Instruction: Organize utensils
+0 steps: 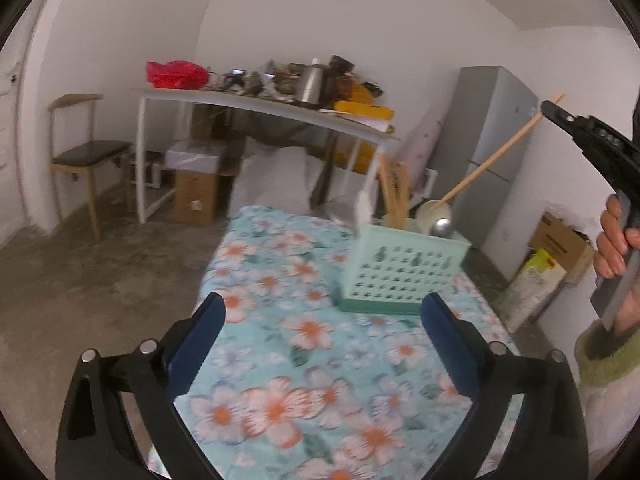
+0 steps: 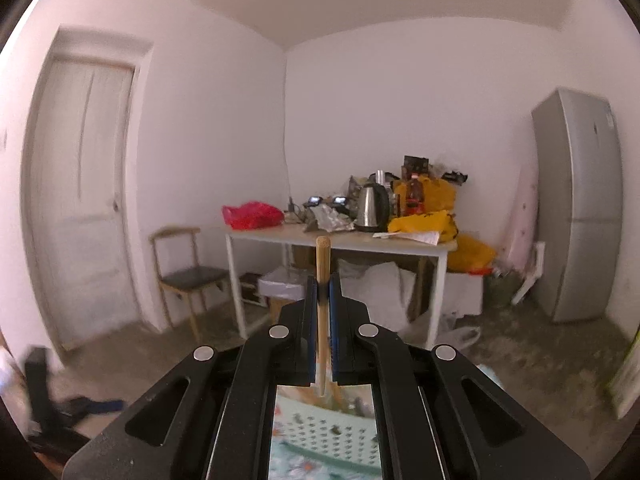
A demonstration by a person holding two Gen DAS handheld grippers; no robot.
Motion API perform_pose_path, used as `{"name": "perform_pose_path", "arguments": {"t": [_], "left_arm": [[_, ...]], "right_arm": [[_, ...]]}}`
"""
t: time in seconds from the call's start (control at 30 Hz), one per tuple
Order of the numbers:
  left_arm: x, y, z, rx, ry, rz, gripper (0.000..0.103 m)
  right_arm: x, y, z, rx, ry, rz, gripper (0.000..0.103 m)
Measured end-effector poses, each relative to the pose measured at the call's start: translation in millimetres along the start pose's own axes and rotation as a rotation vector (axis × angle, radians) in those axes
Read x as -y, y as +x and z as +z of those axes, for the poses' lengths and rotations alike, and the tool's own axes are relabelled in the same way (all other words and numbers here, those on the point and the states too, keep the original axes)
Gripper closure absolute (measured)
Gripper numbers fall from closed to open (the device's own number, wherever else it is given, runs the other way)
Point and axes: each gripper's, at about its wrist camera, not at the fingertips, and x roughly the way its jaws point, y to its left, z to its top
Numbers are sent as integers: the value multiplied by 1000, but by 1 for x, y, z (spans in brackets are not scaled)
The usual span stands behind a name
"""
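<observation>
Left gripper [image 1: 322, 332] spread wide, empty; right gripper [image 2: 323, 280] clamped on wooden stick [image 2: 323, 256] above basket [image 1: 400, 268].

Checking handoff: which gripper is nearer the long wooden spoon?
Right. The right gripper is shut on the wooden spoon; the left gripper hangs open, below and apart from it.

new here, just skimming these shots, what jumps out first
The right hand-held gripper is clamped on a wooden utensil handle, angled down into the mint green basket on the floral tablecloth. The left hand-held gripper hangs open nearer the camera, holding nothing.
</observation>
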Motion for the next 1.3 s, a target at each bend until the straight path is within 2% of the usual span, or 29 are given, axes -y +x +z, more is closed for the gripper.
{"name": "perform_pose_path", "arguments": {"t": [0.23, 0.4, 0.53, 0.7, 1.0, 1.13, 1.23, 1.3], "left_arm": [[-16, -3, -6, 0, -30, 32, 6], [-15, -2, -6, 2, -28, 36, 6], [-10, 3, -7, -5, -13, 36, 6], [0, 7, -7, -7, 21, 37, 6], [20, 13, -3, -18, 42, 15, 6], [30, 14, -3, -14, 53, 16, 6], [37, 16, -4, -18, 57, 32, 6], [41, 17, -5, -28, 56, 43, 6]], "right_arm": [[-17, 29, -26, -60, -111, -84, 99], [-22, 38, -45, -92, -153, -74, 99], [-21, 47, -59, -152, -147, -70, 99], [-10, 24, -63, -149, -57, -40, 80], [1, -33, -70, -104, 91, -25, 67], [3, -51, -87, -150, 157, -55, 58], [-2, -53, -103, -222, 180, -107, 47], [-6, -51, -111, -264, 177, -151, 35]]}}
